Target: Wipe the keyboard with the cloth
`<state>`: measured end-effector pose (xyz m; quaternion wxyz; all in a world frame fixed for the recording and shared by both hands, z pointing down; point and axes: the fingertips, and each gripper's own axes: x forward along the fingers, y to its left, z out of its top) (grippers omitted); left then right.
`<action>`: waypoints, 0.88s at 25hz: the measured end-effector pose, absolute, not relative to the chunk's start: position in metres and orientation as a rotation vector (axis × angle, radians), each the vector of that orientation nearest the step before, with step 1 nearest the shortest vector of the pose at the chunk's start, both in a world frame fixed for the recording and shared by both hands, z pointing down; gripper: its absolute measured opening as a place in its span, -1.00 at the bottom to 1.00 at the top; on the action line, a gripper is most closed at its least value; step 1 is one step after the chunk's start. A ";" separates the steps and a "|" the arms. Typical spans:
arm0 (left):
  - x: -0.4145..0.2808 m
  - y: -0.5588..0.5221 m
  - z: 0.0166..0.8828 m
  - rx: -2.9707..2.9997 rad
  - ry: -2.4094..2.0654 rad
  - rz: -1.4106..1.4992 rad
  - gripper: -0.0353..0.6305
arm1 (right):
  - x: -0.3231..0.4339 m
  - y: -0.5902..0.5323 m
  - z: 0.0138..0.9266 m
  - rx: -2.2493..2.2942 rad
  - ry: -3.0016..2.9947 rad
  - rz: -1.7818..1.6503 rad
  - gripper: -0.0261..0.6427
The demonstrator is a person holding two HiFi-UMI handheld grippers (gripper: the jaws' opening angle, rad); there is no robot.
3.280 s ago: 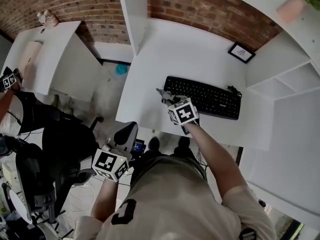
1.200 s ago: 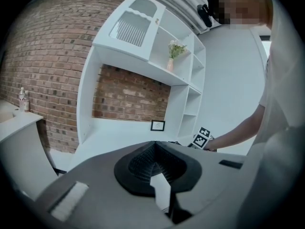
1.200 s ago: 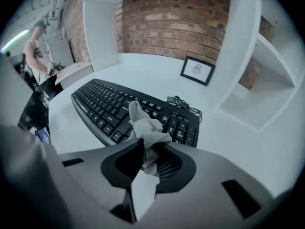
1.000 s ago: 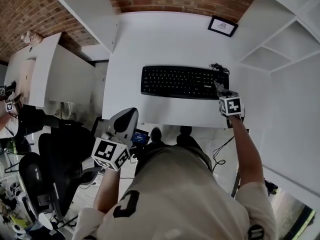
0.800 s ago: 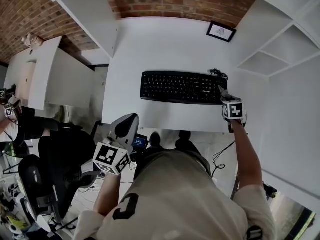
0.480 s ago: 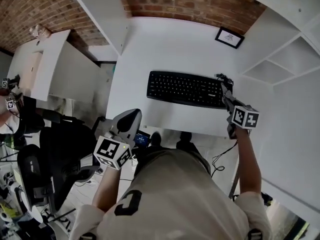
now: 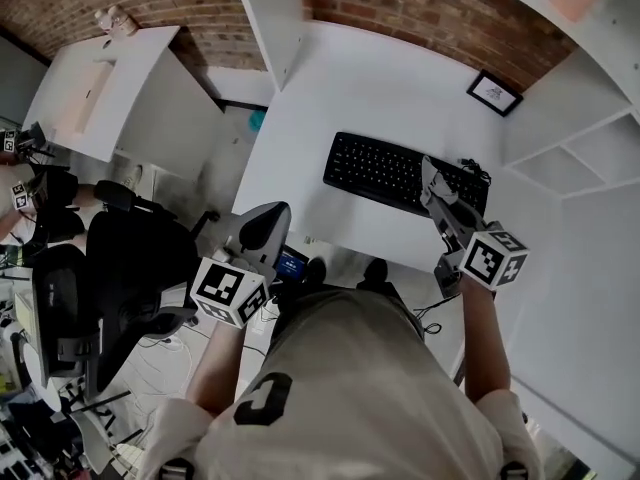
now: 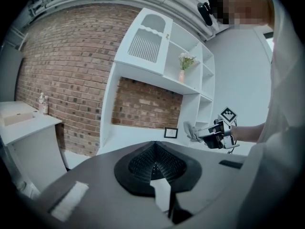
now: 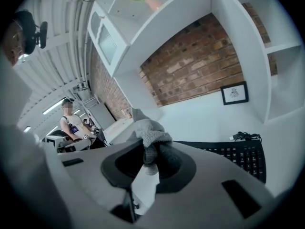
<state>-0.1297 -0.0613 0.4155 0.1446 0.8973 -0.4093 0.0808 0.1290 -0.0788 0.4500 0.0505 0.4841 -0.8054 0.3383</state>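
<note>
The black keyboard (image 7: 395, 171) lies on the white desk (image 7: 350, 78); its right end shows in the right gripper view (image 9: 240, 157). My right gripper (image 7: 431, 180) is held in the air over the keyboard's right part, shut on a grey cloth (image 7: 427, 168). The cloth (image 9: 147, 133) bunches up out of the jaws of that gripper (image 9: 151, 150). The left gripper view shows it from the side (image 8: 209, 133) with the cloth (image 8: 190, 130) at its tip. My left gripper (image 7: 266, 220) hangs off the desk's front edge, near my body, its jaws (image 8: 155, 149) shut on nothing.
A small framed picture (image 7: 494, 93) leans on the brick wall at the back right. White shelving (image 7: 585, 158) rises on the right. A black office chair (image 7: 120, 258) and another white desk (image 7: 110, 78) stand left. A person (image 9: 71, 123) sits further off.
My right gripper went with the cloth from the keyboard's left end to its right end, then lifted off and drew back toward me. The left gripper stayed low. The head view has swung left.
</note>
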 end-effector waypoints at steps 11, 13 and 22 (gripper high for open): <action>-0.189 -0.041 0.425 2.559 -1.174 0.170 -0.88 | 0.033 -0.053 0.435 1.354 -2.537 1.060 -0.78; -0.197 -0.041 0.432 2.563 -1.136 0.173 -0.88 | 0.021 -0.045 0.436 1.363 -2.529 1.088 -0.78; -0.167 -0.031 0.441 2.608 -0.901 0.189 -0.88 | 0.021 0.000 0.435 1.444 -2.444 1.181 -0.78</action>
